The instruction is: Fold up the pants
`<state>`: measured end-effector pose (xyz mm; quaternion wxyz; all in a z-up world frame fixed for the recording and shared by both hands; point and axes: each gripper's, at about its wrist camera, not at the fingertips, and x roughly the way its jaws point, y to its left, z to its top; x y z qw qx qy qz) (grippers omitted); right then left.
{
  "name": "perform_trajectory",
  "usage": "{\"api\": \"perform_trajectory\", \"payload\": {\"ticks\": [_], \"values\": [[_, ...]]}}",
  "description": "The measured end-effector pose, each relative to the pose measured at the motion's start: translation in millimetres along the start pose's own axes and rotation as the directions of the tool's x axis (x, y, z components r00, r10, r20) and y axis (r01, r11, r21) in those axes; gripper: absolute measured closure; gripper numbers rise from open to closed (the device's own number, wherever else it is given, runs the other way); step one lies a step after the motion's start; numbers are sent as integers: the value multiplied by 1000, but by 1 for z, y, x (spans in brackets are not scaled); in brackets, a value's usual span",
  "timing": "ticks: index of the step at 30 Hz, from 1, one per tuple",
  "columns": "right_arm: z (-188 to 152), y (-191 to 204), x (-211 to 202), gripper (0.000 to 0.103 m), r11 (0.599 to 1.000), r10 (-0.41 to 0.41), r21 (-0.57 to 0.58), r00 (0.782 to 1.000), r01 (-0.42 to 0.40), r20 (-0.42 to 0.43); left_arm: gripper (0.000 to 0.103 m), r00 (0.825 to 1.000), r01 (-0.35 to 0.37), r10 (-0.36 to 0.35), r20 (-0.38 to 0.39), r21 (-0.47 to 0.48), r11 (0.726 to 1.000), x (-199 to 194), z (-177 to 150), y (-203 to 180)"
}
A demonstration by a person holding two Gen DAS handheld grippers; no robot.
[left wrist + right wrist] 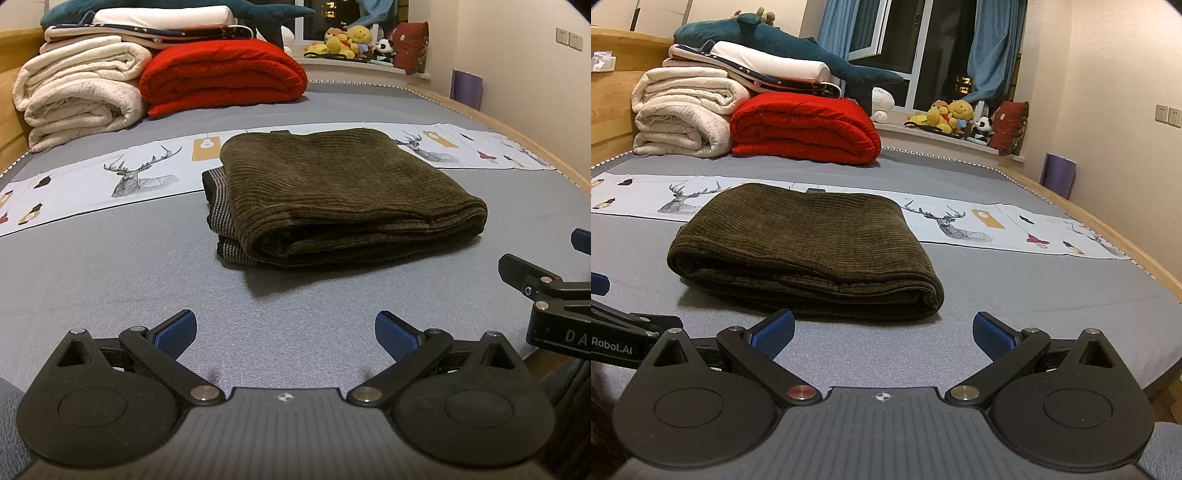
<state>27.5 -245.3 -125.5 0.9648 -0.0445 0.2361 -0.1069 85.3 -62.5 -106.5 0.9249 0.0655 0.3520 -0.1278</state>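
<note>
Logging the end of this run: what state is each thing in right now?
pants: folded into a compact stack, lying on the bed
left gripper: open, empty, short of the pants
right gripper: open, empty, short of the pants
red blanket: folded
white blankets: folded, stacked

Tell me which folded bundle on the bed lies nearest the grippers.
The brown pants: they lie alone on the grey bed just ahead of both open grippers, while the red quilt and white blankets are stacked far behind.
</note>
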Motion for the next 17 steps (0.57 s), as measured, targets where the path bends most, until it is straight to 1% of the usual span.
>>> {"api": "perform_trajectory", "payload": {"ticks": [17], "values": [[-1,-1,0,1,1000,4,-1,1000,-4,1,0,1000,-15,15,-4,0,1000,1,-1,1]]}}
